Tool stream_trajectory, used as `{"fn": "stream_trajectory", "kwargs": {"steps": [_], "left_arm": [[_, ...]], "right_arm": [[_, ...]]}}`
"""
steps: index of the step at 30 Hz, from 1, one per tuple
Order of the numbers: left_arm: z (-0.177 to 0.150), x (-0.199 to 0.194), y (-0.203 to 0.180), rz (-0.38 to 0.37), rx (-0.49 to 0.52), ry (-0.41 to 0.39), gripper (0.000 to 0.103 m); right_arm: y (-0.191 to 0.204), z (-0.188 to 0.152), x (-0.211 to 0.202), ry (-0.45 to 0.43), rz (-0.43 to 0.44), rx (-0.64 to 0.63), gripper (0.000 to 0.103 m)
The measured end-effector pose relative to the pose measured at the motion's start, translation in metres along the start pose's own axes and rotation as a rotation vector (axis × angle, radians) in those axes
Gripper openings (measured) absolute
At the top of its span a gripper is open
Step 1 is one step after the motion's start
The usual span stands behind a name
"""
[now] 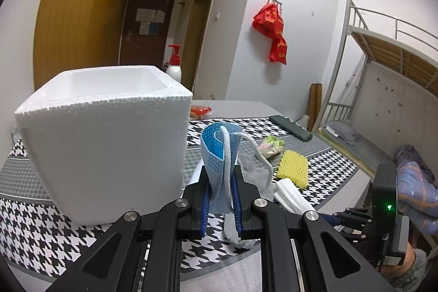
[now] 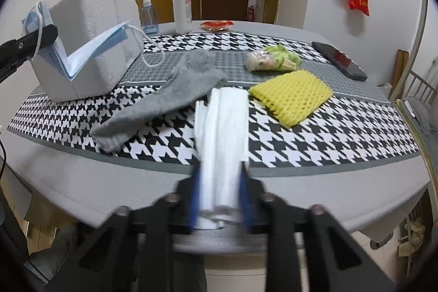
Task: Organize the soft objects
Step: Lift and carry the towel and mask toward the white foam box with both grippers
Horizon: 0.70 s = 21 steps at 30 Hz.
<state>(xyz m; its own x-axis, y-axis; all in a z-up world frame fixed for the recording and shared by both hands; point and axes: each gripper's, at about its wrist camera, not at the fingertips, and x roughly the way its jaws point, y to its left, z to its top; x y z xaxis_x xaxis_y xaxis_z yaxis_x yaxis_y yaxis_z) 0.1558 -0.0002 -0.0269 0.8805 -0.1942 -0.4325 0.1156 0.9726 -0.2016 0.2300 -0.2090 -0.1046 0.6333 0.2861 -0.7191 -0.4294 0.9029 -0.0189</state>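
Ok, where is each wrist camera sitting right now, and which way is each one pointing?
Left wrist: on the left gripper, low over the table, facing the foam box; its fingers pinch a blue face mask; the right gripper's body shows at the right edge.
Right wrist: on the right gripper, off the table's near edge, looking across it; its fingers clamp a white folded cloth; the left gripper shows at left.
Shared: box, mask, yellow foam net.

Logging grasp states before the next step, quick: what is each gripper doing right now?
Left gripper: jaws closed on the blue face mask, beside the foam box.
Right gripper: jaws closed on the white folded cloth.
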Motion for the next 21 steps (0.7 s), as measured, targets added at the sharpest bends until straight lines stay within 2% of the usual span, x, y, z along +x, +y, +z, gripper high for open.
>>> {"fn": "stream_trajectory", "kwargs": {"steps": [4,11,21], "left_arm": [[0.003,-0.006,-0.001,0.007,-0.004,-0.009,0.016],[0.007,-0.022,-0.004,0.014,0.014,-0.047,0.016],[0.016,-0.050,-0.009,0.019,0.050,-0.110,0.016]], "right_arm": [[-0.002,0.002,-0.011,-0.031,0.006,0.024,0.013],[-0.010,0.015,-0.048,-0.142,0.030,0.088,0.013],[0.000,0.030,-0.080,-0.233,0.056,0.075,0.013]]}}
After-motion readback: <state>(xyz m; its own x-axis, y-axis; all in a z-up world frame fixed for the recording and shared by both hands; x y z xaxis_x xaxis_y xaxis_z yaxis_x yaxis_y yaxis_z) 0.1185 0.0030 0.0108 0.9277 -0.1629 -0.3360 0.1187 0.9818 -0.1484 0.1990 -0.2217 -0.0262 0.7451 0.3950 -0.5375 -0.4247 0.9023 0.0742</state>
